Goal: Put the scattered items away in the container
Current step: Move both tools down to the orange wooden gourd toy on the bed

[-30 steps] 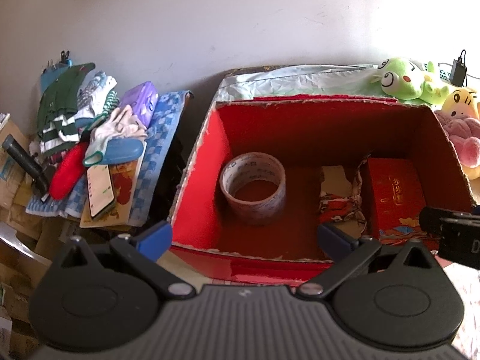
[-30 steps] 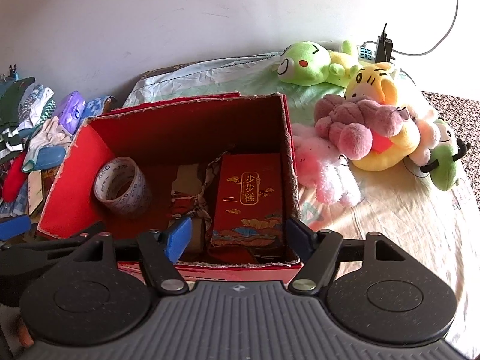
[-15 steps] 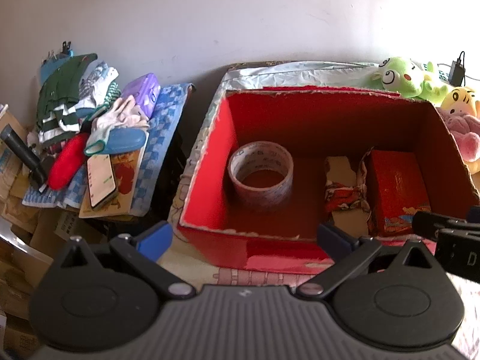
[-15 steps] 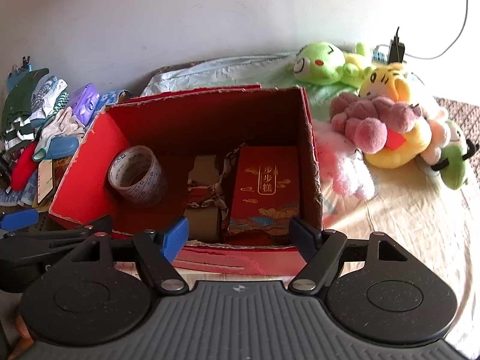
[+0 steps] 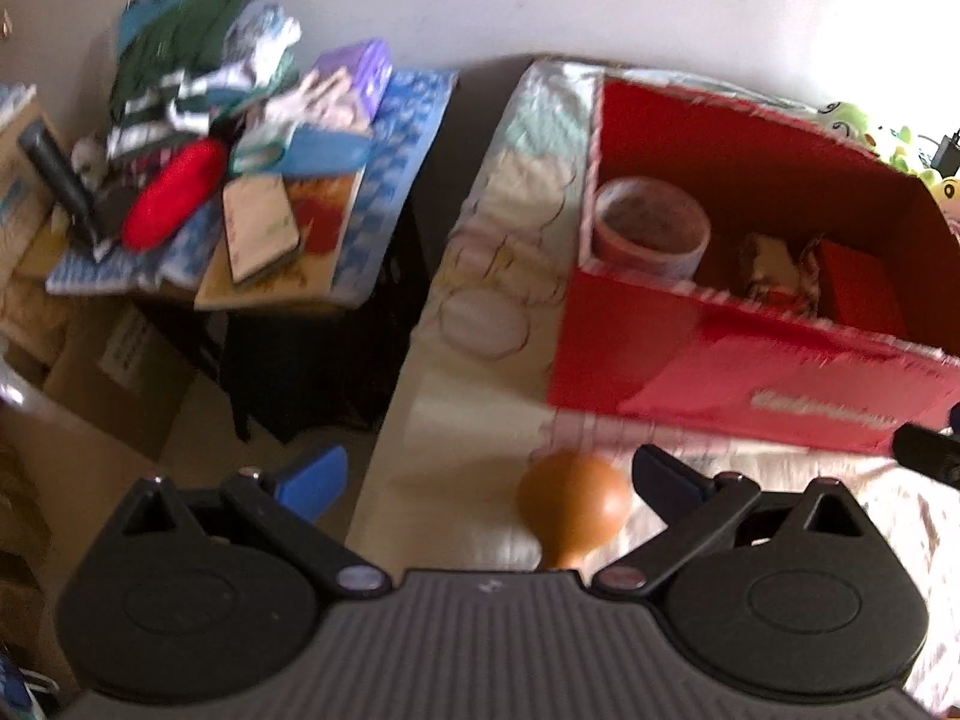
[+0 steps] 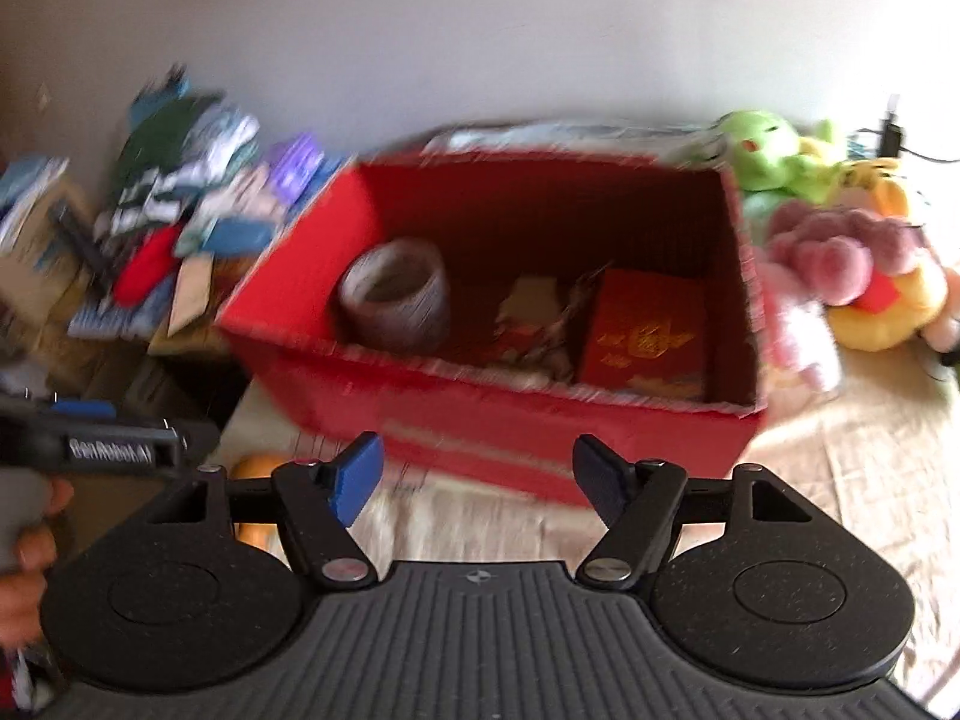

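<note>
Farthest left, a cluttered side table (image 5: 198,228) holds folded clothes; beside it, on the bed's pale sheet (image 5: 480,312), a round orange-brown wooden ball with a short stem (image 5: 573,507) lies between the spread fingers of the left hand-held gripper (image 5: 486,477), unpinched. Right of that, the red cardboard box (image 6: 540,420) holds a tape roll (image 6: 393,294) and a red packet (image 6: 645,327). The right hand-held gripper (image 6: 477,474) is closing on nothing; seemingly a pickup, needing the left to pinch the ball.
</note>
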{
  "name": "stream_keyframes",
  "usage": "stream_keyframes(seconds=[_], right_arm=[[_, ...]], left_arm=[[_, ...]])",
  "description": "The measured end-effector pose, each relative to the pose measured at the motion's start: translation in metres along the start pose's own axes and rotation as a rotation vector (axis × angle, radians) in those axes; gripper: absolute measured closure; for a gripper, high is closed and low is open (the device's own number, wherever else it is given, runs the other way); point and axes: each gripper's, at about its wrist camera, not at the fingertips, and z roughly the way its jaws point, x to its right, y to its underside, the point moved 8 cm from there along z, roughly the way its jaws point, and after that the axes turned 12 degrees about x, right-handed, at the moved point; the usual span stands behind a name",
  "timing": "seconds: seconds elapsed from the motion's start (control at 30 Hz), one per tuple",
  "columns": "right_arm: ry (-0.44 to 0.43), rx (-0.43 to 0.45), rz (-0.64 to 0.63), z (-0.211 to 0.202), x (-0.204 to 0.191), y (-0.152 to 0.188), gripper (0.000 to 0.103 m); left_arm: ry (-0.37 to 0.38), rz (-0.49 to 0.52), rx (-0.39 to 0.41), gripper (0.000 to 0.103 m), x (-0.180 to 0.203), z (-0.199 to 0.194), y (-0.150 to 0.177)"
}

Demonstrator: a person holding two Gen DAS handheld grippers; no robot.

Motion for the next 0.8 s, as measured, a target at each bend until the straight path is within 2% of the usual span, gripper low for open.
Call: stream_keyframes(seconds=[0.1,0.27,0.37,0.5,0.6,0.73,0.8], right_arm=[[-0.033,-0.094,0.051,0.015,0.004,0.013,0.041],[-0.058,-0.212,0.025,0.021,0.013,0.042,0.041],[-0.062,-0.271,-0.006,0.017,0.012,0.063,0.042],[-0.119,-0.332,0.034,0.010,0.011,0.078,0.043],[-0.144,-0.322,0.065,0.014,0.006,0.073,0.043],[-0.209,-0.319,0.109,0.031,-0.016,0.057,0.048],[-0.257,-0.323,0.126,0.042,-0.031,0.048,0.049]], left_arm=[[0.031,0.013,-0.012,0.006,0.002,-0.001,0.015],[0.241,0.148,-0.020,0.004,0.047,-0.015,0.045],[0.317,0.205,-0.043,0.005,0.065,-0.019,0.064],[0.311,0.219,-0.042,0.006,0.064,-0.017,0.071],[0.276,0.177,-0.044,0.010,0.049,-0.006,0.070],[0.265,0.130,-0.055,0.027,0.041,0.004,0.072],[0.256,0.112,-0.058,0.030,0.038,0.008,0.075]])
